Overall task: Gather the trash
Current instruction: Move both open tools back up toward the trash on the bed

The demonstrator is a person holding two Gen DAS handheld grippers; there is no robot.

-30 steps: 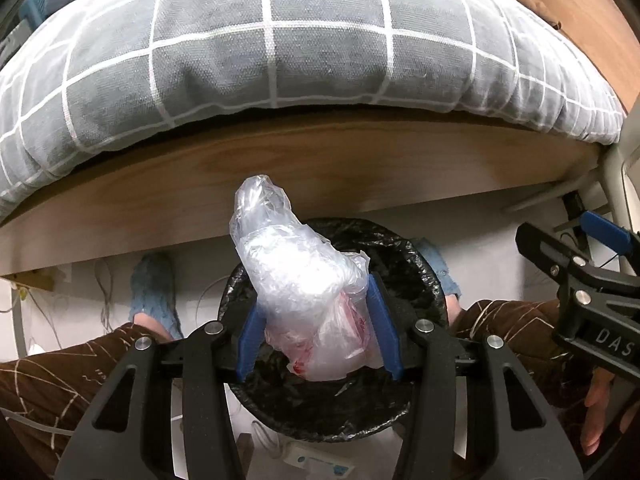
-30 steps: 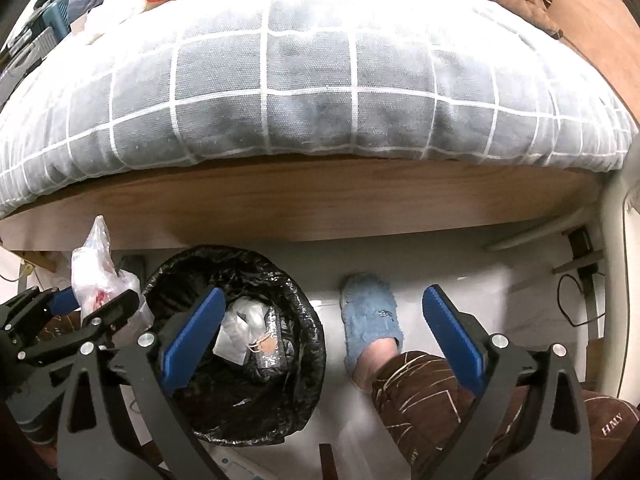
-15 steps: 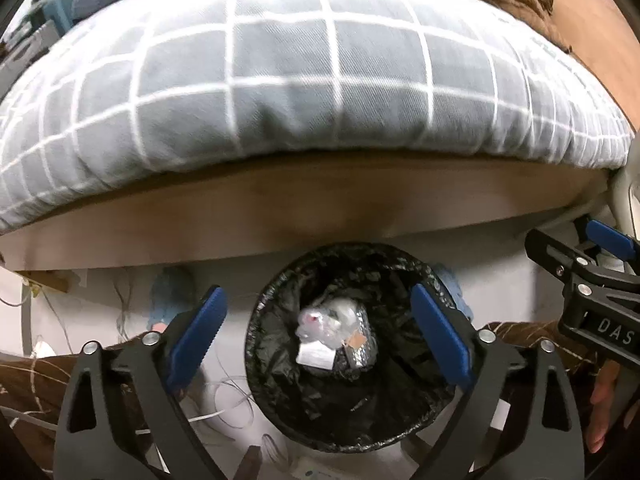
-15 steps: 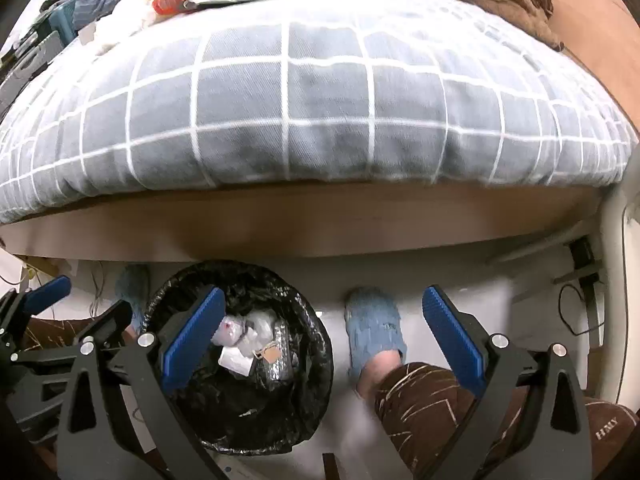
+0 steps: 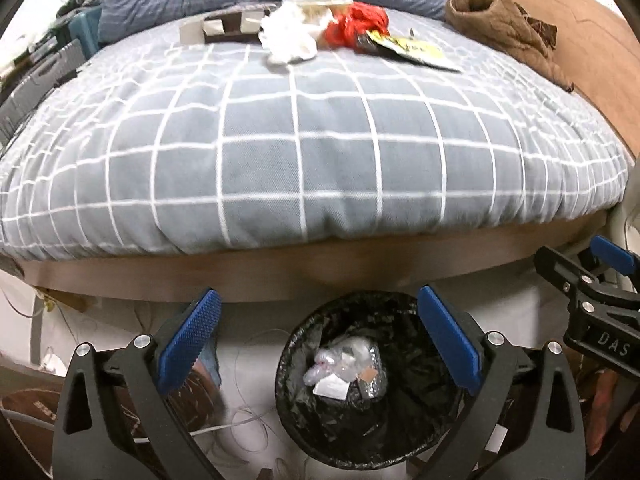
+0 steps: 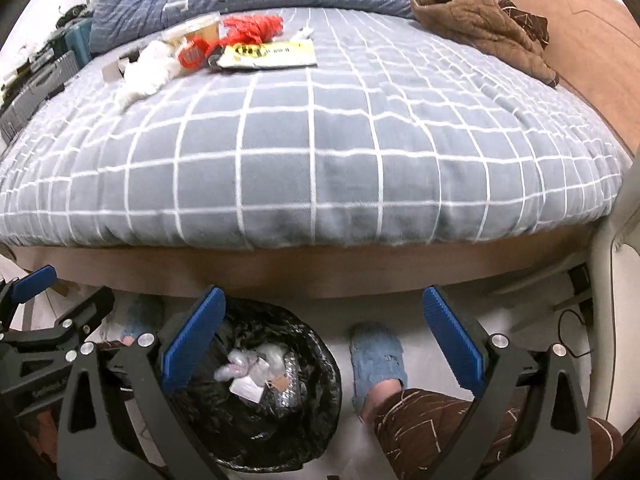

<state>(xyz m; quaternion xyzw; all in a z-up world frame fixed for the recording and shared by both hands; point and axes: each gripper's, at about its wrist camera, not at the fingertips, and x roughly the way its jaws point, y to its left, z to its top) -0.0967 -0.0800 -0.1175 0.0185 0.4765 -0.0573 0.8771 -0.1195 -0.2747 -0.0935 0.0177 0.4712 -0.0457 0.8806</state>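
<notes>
**Both grippers wide above the lined bin**

My left gripper [image 5: 318,338] has just been opening; its blue ribbed pads [image 5: 188,338] now stand wide apart with nothing between them. Past them, toward five o'clock, sits the round waste bin lined with a black plastic bag [image 5: 404,412]. The crumpled clear plastic bag with red marks [image 5: 332,364] lies at the bottom of it, among scraps of white paper and silver foil.

My right gripper [image 6: 324,338] is spread just as wide and holds nothing. In its view the bin is at seven o'clock and a blue fuzzy slipper [image 6: 378,358] on my foot at six.

More rubbish waits far across the grey white-checked duvet [image 5: 320,152], around twelve o'clock in the left view: a crumpled white tissue wad [image 5: 290,40], a red crinkled wrapper [image 5: 356,26] and a flat yellow-and-white packet [image 5: 416,50].
</notes>
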